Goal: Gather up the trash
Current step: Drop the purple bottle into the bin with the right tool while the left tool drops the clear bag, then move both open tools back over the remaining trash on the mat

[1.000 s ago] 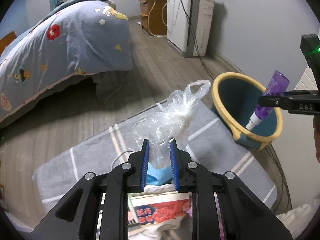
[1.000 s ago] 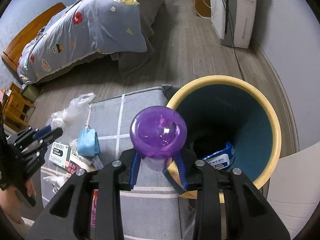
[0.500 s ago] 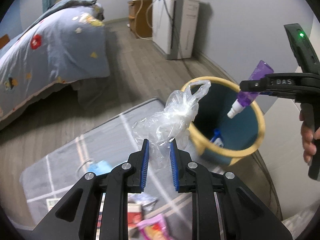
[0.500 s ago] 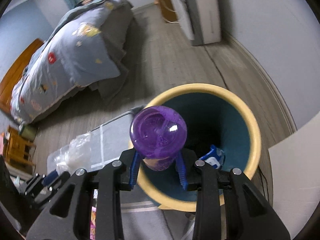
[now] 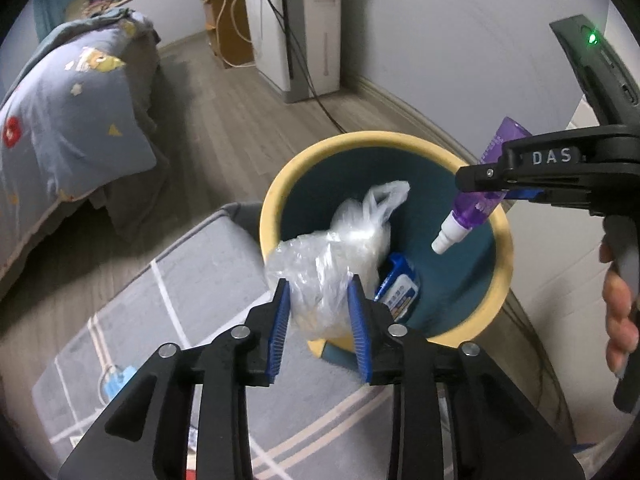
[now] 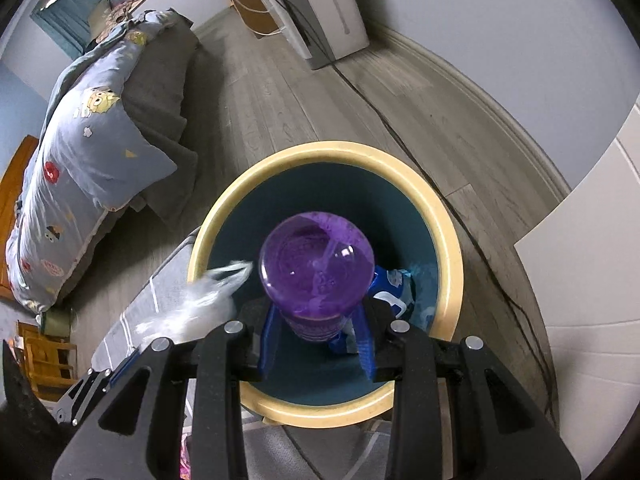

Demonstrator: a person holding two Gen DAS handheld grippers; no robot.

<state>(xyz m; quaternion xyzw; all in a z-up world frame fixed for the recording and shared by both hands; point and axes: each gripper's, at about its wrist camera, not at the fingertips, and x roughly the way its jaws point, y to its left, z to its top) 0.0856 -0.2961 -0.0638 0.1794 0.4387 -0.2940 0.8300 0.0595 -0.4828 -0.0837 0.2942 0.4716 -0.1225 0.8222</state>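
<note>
In the left wrist view, a bed [image 5: 68, 120] with a blue patterned quilt fills the upper left of the frame, and a grey rug [image 5: 192, 280] with pale stripes lies across the lower left, a small blue item [image 5: 116, 384] resting on it near the bottom edge. At lower centre the left gripper [image 5: 319, 312] has its blue-padded jaws spread somewhat, with a crumpled clear plastic bag [image 5: 336, 264] between them; the bag bulges out past the pads and reaches over the near rim of the trash bin [image 5: 276, 200], a round tub with a yellow rim and teal inside, at centre frame. A blue and white packet [image 5: 400, 288] lies in the bottom of the bin, just right of the bag. At the right of the frame the right gripper [image 5: 516, 188] pinches a purple spray bottle [image 5: 476, 208], tilted with its white nozzle pointing down into the bin's mouth. A hand [image 5: 620, 320] grips the handle at the far right edge.

In the right wrist view, the bed [image 6: 88, 168] again sits at the left, the plastic bag [image 6: 200, 304] shows at lower left over the bin's rim [image 6: 448, 240], and the right gripper [image 6: 318, 328] at centre clamps the purple bottle [image 6: 316, 268], seen end-on directly above the bin's opening. The packet [image 6: 392, 288] is partly visible behind the bottle to its right.
</note>
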